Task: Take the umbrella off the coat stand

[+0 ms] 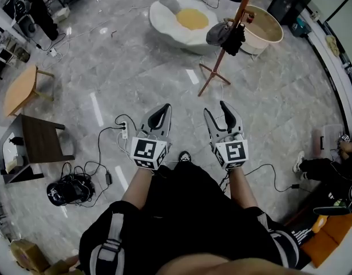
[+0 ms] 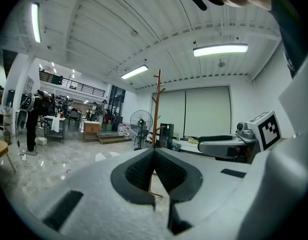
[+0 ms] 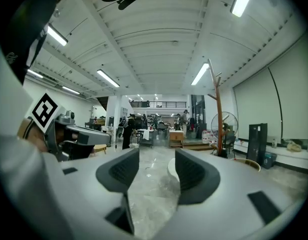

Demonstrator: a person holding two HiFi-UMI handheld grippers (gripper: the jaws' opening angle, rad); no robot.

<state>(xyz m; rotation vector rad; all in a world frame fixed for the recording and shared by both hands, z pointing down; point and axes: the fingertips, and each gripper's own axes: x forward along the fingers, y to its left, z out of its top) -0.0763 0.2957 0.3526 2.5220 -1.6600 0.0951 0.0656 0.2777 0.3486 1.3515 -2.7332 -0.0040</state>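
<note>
Umbrella point(image 1: 233, 39) hangs on coat stand point(image 1: 215, 62), well ahead and slightly right; right claw point(image 1: 215, 108), apart and empty, sits nearer; left claw point(image 1: 163, 108) is together.

Bright, even indoor light fr long white ceiling tube lamps point(image 2: 220, 49). Glossy grey marble floor point(image 1: 135, 79): white glare streaks, soft shadows. Strong fisheye bend, dark vignette at corners. Pale grey left gripper point(image 2: 154, 151) & right gripper point(image 3: 157, 156) soft near lens; bkgd sharp.

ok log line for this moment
phase: pre-grasp | left gripper: shut, empty | right gripper: open, empty | umbrella: hanging on coat stand, untouched
</note>
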